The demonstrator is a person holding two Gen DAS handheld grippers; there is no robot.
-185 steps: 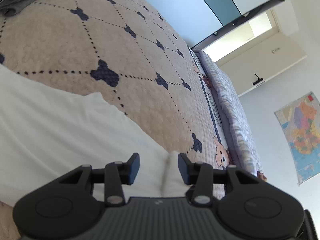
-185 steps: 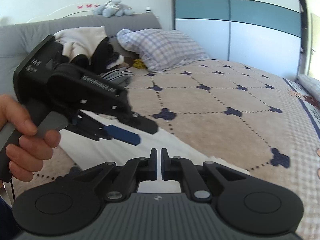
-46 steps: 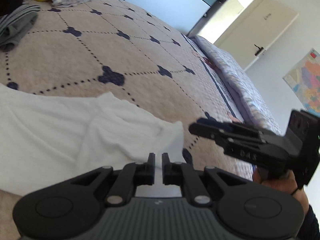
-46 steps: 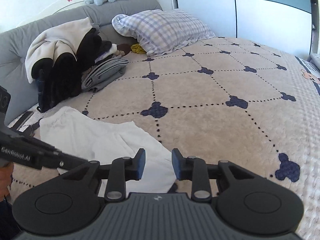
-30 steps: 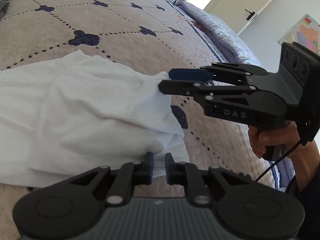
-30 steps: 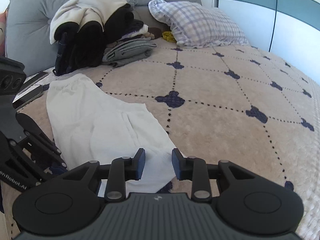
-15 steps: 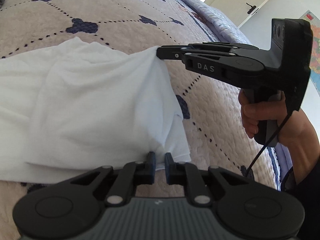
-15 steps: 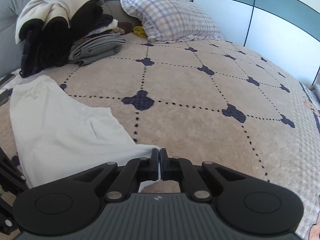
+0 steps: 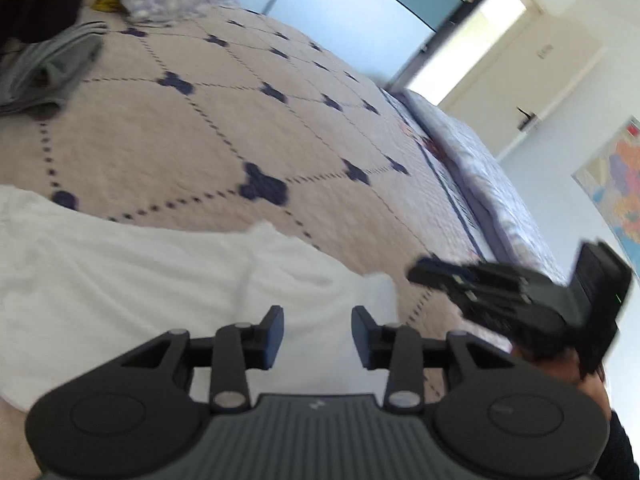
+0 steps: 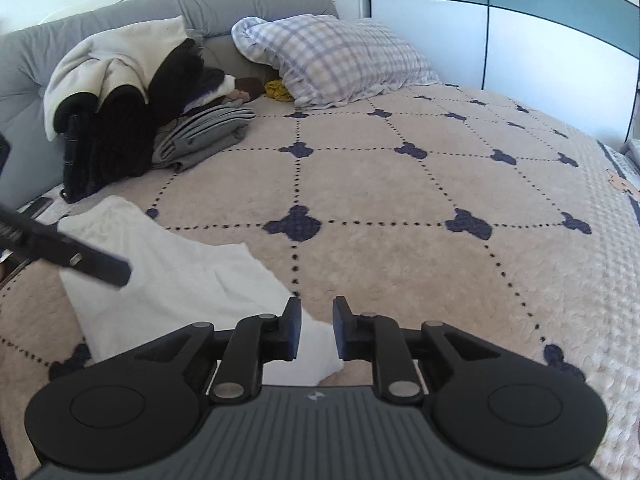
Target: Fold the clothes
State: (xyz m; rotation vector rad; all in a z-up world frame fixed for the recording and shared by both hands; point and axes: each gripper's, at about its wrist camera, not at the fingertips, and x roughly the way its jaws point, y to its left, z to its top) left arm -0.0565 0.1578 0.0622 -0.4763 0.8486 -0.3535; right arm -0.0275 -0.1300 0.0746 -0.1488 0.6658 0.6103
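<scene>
A white garment lies spread on the beige quilted bed, its right edge folded over. My left gripper hovers just above its near right part. The jaws are opening and the cloth lies below the gap, with neither pad pressing it. In the right wrist view the same garment lies at lower left. My right gripper is over its near corner, jaws opening, and nothing is pinched. The right gripper shows at the right in the left wrist view. A finger of the left gripper crosses the garment.
A heap of cream and black clothes and folded grey clothes lie by the grey headboard. A checked pillow sits beyond them, with wardrobe doors behind. The bed's edge runs along the right side.
Half a second ago both grippers were shut on the garment's edge, which was held up. Now both have let go with jaws apart, the left has drawn back, and the cloth lies on the bed.
</scene>
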